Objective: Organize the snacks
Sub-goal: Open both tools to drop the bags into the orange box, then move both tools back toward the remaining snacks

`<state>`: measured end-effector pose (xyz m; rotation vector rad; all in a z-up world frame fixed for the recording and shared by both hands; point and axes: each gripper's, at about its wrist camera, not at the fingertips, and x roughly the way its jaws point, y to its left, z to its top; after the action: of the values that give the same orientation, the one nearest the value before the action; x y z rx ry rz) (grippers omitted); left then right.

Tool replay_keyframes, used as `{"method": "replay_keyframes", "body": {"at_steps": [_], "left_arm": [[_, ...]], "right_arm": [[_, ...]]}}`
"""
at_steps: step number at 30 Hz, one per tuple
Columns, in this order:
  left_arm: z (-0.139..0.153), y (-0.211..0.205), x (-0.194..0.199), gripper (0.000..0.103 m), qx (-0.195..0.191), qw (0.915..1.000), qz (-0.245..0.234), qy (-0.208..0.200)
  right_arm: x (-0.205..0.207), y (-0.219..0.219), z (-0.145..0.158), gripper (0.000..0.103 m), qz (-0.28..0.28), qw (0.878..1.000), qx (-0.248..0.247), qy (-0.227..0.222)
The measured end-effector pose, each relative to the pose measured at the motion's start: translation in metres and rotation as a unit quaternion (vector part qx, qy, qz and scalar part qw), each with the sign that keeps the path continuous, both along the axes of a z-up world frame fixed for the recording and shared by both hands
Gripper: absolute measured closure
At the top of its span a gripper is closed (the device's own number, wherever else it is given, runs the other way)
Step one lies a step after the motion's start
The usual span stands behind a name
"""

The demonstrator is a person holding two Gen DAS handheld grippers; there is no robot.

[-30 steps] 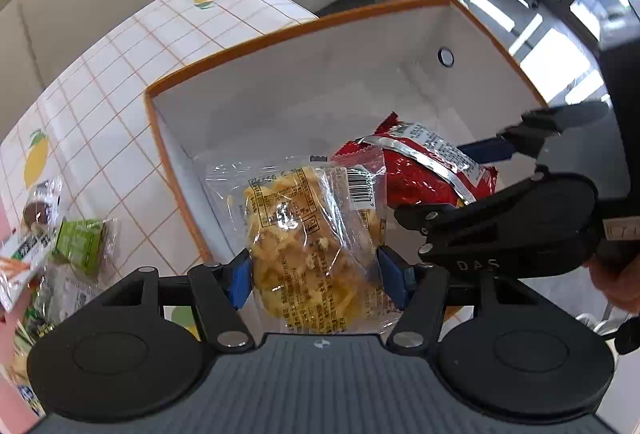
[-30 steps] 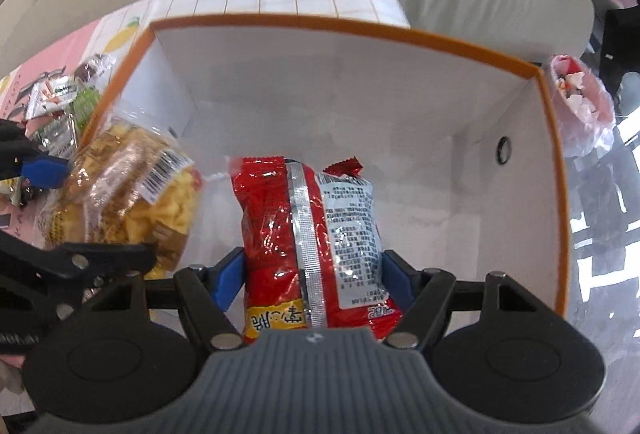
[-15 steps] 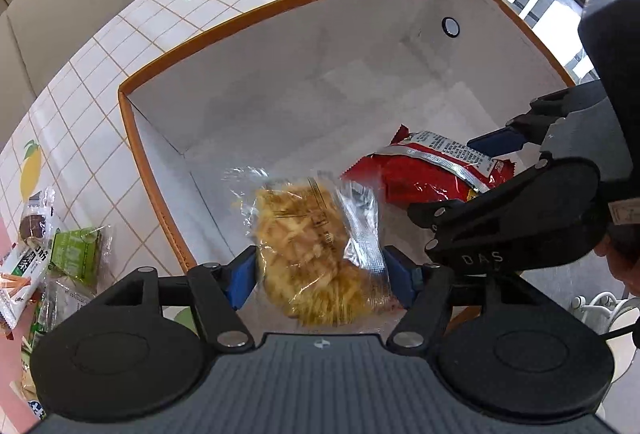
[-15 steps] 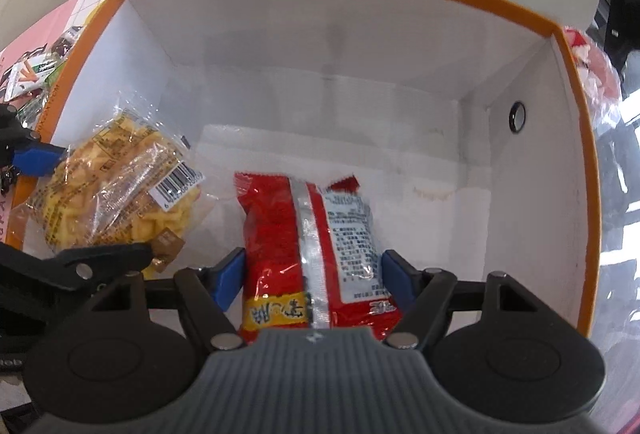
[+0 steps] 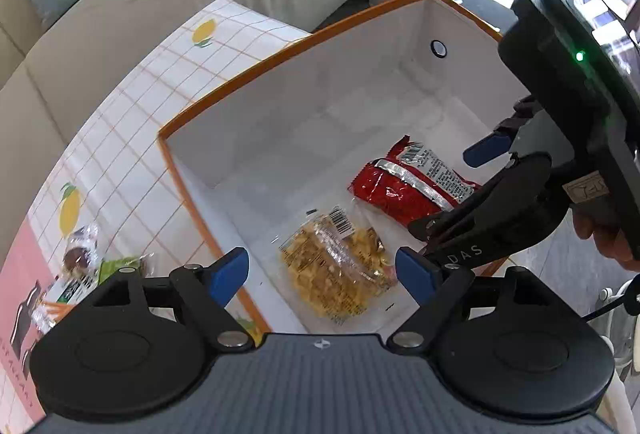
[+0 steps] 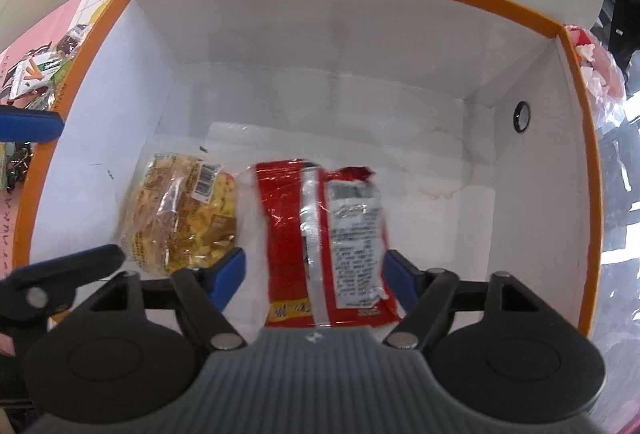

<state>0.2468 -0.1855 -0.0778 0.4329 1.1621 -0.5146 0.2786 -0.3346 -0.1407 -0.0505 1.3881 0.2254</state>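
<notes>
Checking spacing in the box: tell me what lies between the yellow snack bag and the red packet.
Only bare white box floor separates yellow snack bag from red packet, in right wrist view.

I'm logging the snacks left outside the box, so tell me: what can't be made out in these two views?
- Loose snack packets on the table: left wrist view, partly hidden behind the left gripper; their count is unclear.
- Same packets: right wrist view, small and cut off at the left edge.
- Red packet label: right wrist view, blurred, unreadable.
- Red packet's near end: left wrist view, covered by the right gripper.
</notes>
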Motion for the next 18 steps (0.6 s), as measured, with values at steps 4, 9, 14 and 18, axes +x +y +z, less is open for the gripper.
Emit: {"method": "replay_keyframes", "body": {"at_steps": [4,9,14,18], "left_arm": [[0.009,0.009,-0.003,0.006,-0.006,0.9998,0.016,-0.005],[0.025,0.024,-0.016,0.006,-0.026,0.9989,0.031,-0.024],[0.043,0.046,-0.036,0.006,-0.051,0.9955,0.051,-0.062],[0.058,0.064,-0.058,0.006,-0.066,0.9903,0.069,-0.101]], "right_arm": [[-0.003,0.002,0.005,0.02,-0.003,1.0,-0.013,-0.005],[-0.018,0.003,0.028,0.018,-0.022,0.999,-0.021,-0.043],[-0.049,0.011,0.061,0.013,-0.057,0.99,-0.028,-0.126],[-0.081,0.027,0.08,0.009,-0.085,0.98,-0.008,-0.181]]}}
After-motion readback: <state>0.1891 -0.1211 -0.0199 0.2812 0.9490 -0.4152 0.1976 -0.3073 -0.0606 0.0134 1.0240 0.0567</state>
